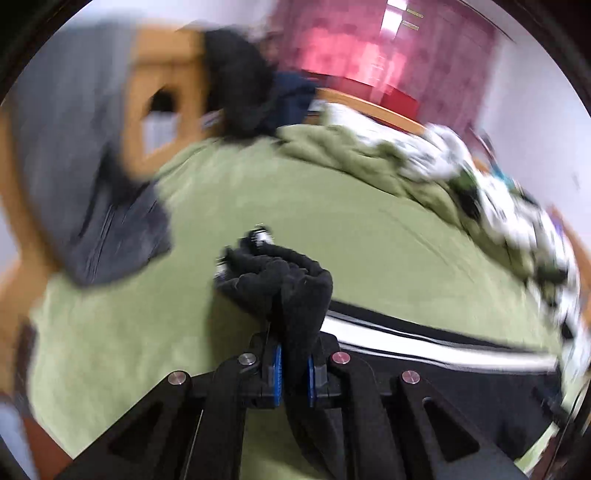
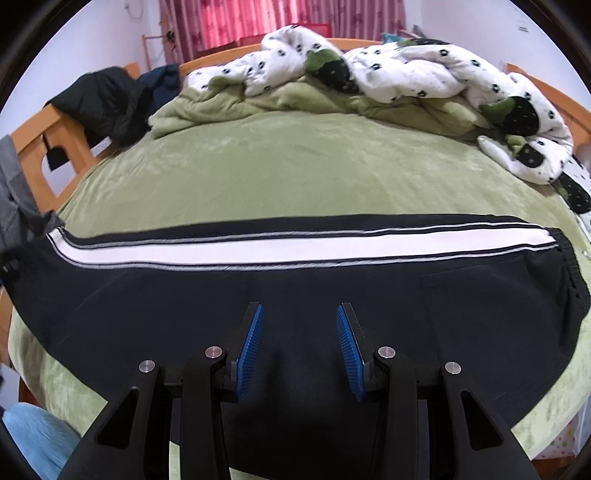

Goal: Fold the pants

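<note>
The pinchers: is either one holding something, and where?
The left gripper pinches a bunched end of the black pants. The right gripper is open, holding nothing.

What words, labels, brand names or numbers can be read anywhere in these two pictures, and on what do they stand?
None can be read.
The black pants carry only a white stripe, no lettering.
The white quilt has a dark spot pattern, no words.
A small mark on the wall at the top right of the right wrist view is too small to read.
The left wrist view is blurred; nothing legible shows there.
</note>
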A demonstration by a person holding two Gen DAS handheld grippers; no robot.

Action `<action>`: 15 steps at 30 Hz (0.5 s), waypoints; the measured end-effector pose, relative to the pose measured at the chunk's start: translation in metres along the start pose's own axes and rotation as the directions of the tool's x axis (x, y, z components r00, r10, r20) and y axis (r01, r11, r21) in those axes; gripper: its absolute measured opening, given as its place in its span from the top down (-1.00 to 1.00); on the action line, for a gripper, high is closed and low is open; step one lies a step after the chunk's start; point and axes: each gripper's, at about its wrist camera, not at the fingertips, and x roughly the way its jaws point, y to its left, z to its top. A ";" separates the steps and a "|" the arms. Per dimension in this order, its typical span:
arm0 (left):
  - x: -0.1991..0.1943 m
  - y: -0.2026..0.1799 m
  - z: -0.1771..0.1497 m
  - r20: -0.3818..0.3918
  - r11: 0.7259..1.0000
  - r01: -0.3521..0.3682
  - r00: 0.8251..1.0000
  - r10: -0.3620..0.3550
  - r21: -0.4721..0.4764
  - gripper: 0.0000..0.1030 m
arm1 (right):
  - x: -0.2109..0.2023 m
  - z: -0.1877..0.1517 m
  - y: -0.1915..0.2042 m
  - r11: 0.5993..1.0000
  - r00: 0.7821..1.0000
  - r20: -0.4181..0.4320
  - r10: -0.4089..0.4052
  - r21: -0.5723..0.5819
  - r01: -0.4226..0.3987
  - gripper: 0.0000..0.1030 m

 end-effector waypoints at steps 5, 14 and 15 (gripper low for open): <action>-0.025 -0.125 0.001 -0.007 0.957 0.115 0.993 -0.117 0.268 0.81 | -0.016 -0.001 -0.041 0.996 0.999 0.046 -0.016 0.087 0.012 0.21; 0.038 -0.251 -0.124 -0.305 0.852 0.481 0.859 -0.411 0.205 0.82 | -0.039 -0.026 -0.110 0.977 0.991 0.071 -0.115 0.189 0.100 0.21; 0.044 -0.251 -0.144 -0.346 0.845 0.503 0.836 -0.425 0.179 0.82 | -0.040 -0.028 -0.116 0.974 0.992 0.068 -0.108 0.208 0.092 0.21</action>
